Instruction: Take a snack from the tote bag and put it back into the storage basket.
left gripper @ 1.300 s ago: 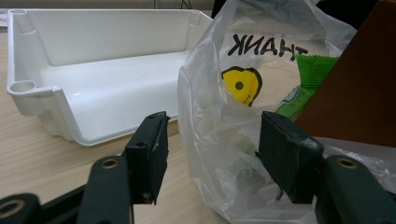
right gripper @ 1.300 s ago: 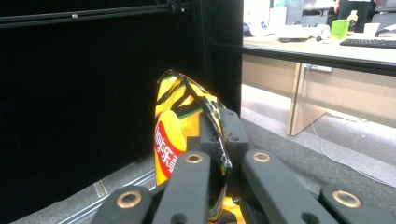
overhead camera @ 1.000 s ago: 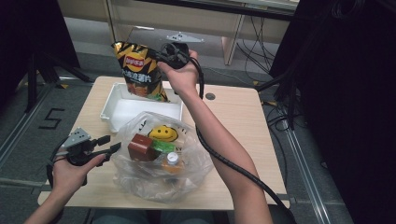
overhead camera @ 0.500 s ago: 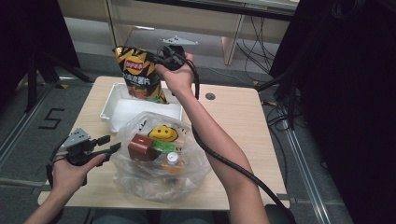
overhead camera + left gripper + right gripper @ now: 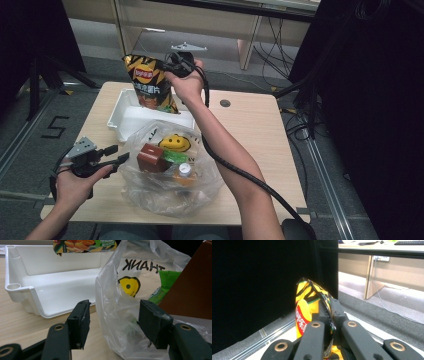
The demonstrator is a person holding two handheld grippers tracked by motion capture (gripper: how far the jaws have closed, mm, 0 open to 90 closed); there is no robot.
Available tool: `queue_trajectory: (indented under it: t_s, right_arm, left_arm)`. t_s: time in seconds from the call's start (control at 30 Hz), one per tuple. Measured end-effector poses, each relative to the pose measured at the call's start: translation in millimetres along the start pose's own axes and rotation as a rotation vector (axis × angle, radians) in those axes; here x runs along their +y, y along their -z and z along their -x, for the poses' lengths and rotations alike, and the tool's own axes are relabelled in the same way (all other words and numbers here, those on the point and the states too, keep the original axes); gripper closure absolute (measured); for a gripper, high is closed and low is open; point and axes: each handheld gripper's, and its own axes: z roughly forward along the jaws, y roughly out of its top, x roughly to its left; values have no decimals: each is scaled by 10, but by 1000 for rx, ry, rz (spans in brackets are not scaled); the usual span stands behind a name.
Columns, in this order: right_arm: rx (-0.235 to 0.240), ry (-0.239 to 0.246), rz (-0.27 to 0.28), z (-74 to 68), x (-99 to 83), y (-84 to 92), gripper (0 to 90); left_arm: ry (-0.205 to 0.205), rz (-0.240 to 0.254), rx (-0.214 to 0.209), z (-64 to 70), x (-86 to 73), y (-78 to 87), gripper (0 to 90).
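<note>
I have the right claw [image 5: 167,64] clenched on the top edge of the chip bag [image 5: 148,82]; in the right gripper view the jaws stand together on the bag's [image 5: 305,312] crimped seam, with the yellow and red print hanging to their left. In the high view the bag hangs upright at the far left of the counter [image 5: 250,130], its lower end down inside the white tray [image 5: 131,120]; whether it touches the tray floor I cannot tell. The left gripper view confirms the bag's bottom edge [image 5: 83,245] at the tray's far wall [image 5: 50,262]. My left claw [image 5: 117,154] is released, jaws standing apart and holding nothing, low over the near left of the counter. It points at the clear plastic bag [image 5: 165,175], which lies just near of the tray and bears a yellow smiley print. In the left gripper view the plastic bag's [image 5: 117,312] crumpled side bulges between the two jaws, and I cannot tell whether either pad touches it. Inside it I note a brown box [image 5: 151,157], a green packet [image 5: 176,157] and a small bottle [image 5: 184,171].
</note>
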Motion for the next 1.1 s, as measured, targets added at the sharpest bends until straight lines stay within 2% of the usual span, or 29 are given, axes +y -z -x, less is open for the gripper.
queue_trajectory:
  t_s: [0.03, 0.13, 0.17, 0.37, 0.4, 0.43, 0.53, 0.6, 0.63, 0.67, 0.7, 0.8, 1.1]
  right_arm:
    - [1, -12, -1, -3, -10, -16, 900]
    - [1, 5, -12, 11, -37, -69, 900]
    - [-5, -11, -21, 0, -52, -82, 900]
    - [-9, -14, -40, 21, -140, -172, 900]
    - [-8, -1, -45, 33, -148, -179, 900]
    - [-12, -28, -56, 24, -159, -180, 900]
    - [-16, -14, -64, 53, -204, -217, 900]
    - [-17, -24, -73, 55, -226, -233, 900]
    - [-21, -19, -70, 64, -240, -244, 900]
    - [-21, -36, -79, 63, -252, -248, 900]
    - [-20, -26, -79, 76, -260, -258, 900]
    - [-23, -42, -86, 83, -292, -280, 900]
    - [-34, -43, -108, 127, -402, -363, 900]
  left_arm:
    - [2, 0, 1, 0, 0, 1, 421]
    - [4, 3, 1, 0, 2, 7, 421]
    - [2, 4, 3, 0, 3, 8, 421]
    - [13, 4, 3, 10, 0, 5, 421]
    - [11, 7, -1, 8, 0, 3, 421]
    - [1, 8, -5, 2, 3, 4, 422]
    - [2, 4, -2, 2, 1, 6, 422]
    - [10, 2, 0, 6, -2, 4, 422]
    - [-1, 1, -1, 2, 1, 6, 422]
    - [0, 1, -1, 3, 1, 5, 422]
    - [0, 2, 0, 3, 1, 6, 422]
    - [0, 1, 0, 1, -2, 6, 422]
    - [2, 3, 0, 1, -1, 8, 422]
